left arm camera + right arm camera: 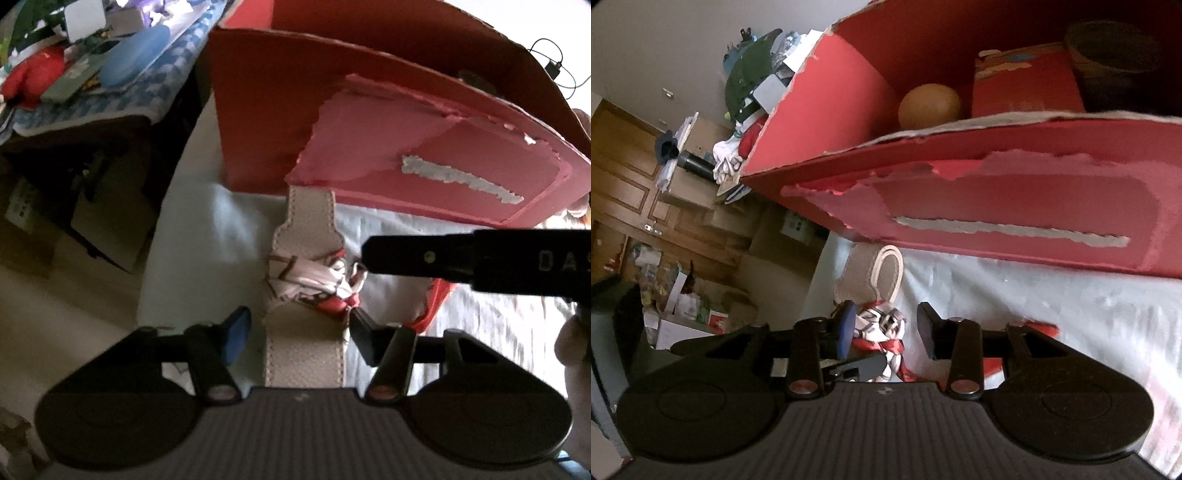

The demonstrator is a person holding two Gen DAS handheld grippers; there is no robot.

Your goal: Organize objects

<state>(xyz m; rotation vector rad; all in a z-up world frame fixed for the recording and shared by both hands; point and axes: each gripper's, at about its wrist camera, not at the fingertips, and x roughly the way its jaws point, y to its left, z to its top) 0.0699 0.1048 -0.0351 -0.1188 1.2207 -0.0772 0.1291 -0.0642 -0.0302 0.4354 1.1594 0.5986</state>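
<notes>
The left gripper points steeply down over a beige strap lying on the pale bedsheet, its jaws spread on either side of the strap, neither pad visibly pressing on it. The strap's long axis runs straight away from this gripper toward the red cardboard box, so the jaws stand across its width, which looks the right way round for a pinch. Part-way along the strap is a knotted red-and-white scarf, and the right gripper comes in from the side with its jaws also apart and the knot between them, not clamped as far as I can see (one blue pad sits very close to the cloth, so contact there I cannot rule out). The left seems nearer the plain strap, the right nearer the knot. Beyond, the box holds a round brown ball and a smaller red carton. Hidden: the strap's far end under the box's torn flap, its near end below the left gripper's body, and whatever the red piece past the left gripper belongs to.
</notes>
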